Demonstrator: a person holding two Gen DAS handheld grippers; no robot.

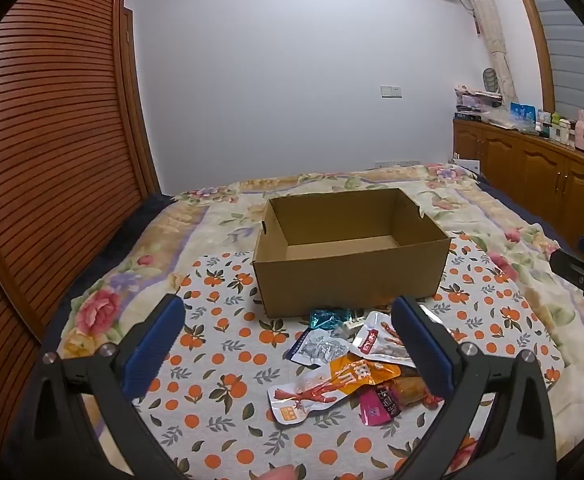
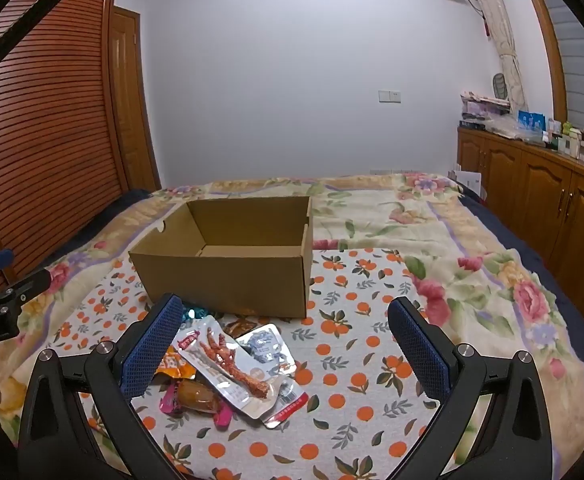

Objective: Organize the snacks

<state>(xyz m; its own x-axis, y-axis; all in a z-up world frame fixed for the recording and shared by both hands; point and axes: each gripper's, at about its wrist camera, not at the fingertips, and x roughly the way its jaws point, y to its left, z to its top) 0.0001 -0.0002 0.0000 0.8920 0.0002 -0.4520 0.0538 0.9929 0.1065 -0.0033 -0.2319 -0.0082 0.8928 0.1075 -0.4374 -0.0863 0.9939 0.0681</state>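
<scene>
Inspection finds the task at its opening step: no snack has yet been put away. The open brown cardboard box (image 1: pixel 352 264) stands on the orange-print cloth (image 1: pixel 219 392) spread over the floral bedspread (image 2: pixel 472 248), and what shows of its interior is bare.

The snacks lie in a loose heap on the cloth just in front of the box's near wall. Noted in the pile: a clear pouch of reddish chicken feet (image 2: pixel 231 364), an orange sachet with white lettering (image 1: pixel 356 372), a white-and-grey printed packet (image 2: pixel 267 350), a small teal foil wrapper (image 1: pixel 329 317), a pink wrapper (image 1: pixel 380 406) and a clear pack holding a brown piece (image 2: pixel 197 396). Several overlap, the chicken-feet pouch lying uppermost.

The left tool (image 1: pixel 287 344) hovers above the heap, jaws spread wide, nothing between its blue pads. The right tool (image 2: pixel 287 344) hovers likewise, equally wide and empty, the pile sitting toward its left finger. Both angle downward at the bed.

Judgement: the next move calls for one tool to descend on a top-lying packet, most plausibly the chicken-feet pouch, close on an edge, lift it clear and carry it over the box rim. Risk: flat, slippery film on soft bedding may slide or drag neighbours along.
</scene>
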